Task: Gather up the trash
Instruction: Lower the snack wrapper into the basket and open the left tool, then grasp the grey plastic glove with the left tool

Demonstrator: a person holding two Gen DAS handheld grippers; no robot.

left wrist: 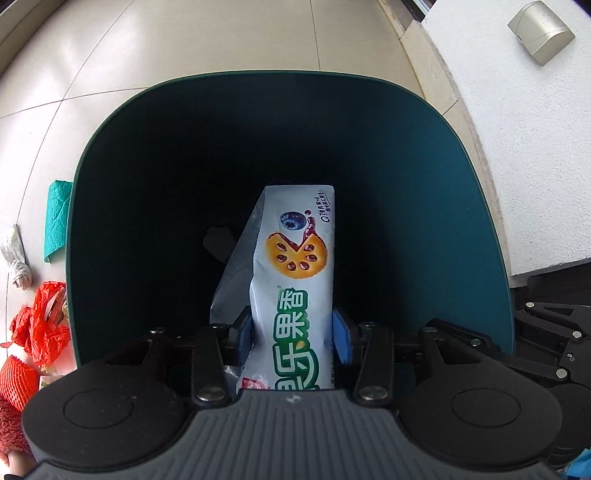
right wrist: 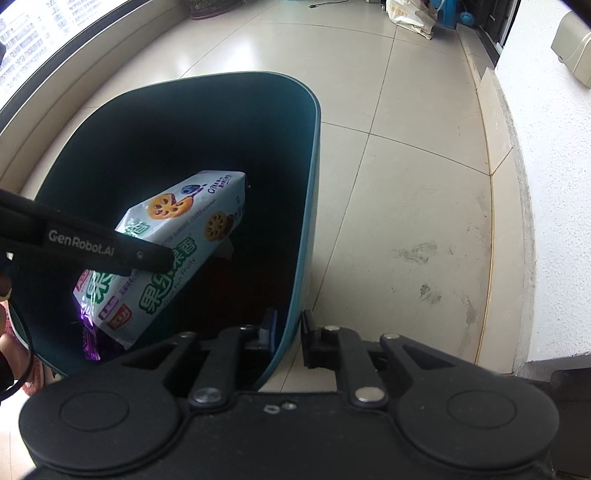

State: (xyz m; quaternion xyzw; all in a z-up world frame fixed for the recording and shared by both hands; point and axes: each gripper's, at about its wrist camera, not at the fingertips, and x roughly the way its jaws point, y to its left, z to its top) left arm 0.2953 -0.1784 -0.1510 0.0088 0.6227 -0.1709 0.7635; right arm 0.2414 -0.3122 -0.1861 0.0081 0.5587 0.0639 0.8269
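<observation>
A dark teal bin point(left wrist: 295, 75) stands on the tiled floor and fills the left wrist view. My left gripper point(left wrist: 293, 338) points down into it, its blue pads pressed against both sides of a white biscuit packet point(left wrist: 295, 258) that hangs inside the bin. In the right wrist view the same packet point(right wrist: 177, 236) lies tilted under a black finger point(right wrist: 110, 247) of the left gripper, above a purple wrapper point(right wrist: 90, 339). My right gripper point(right wrist: 290, 328) straddles the bin's near wall point(right wrist: 314, 184), one pad inside and one outside. A sliver of floor shows beside the outer pad.
Left of the bin lie a teal paper sheet point(left wrist: 57, 218), a twisted white tissue point(left wrist: 16, 266), a red plastic bag point(left wrist: 40, 321) and a red foam net point(left wrist: 16, 380). A white wall point(right wrist: 554, 221) rises to the right; bags point(right wrist: 410, 14) sit far back.
</observation>
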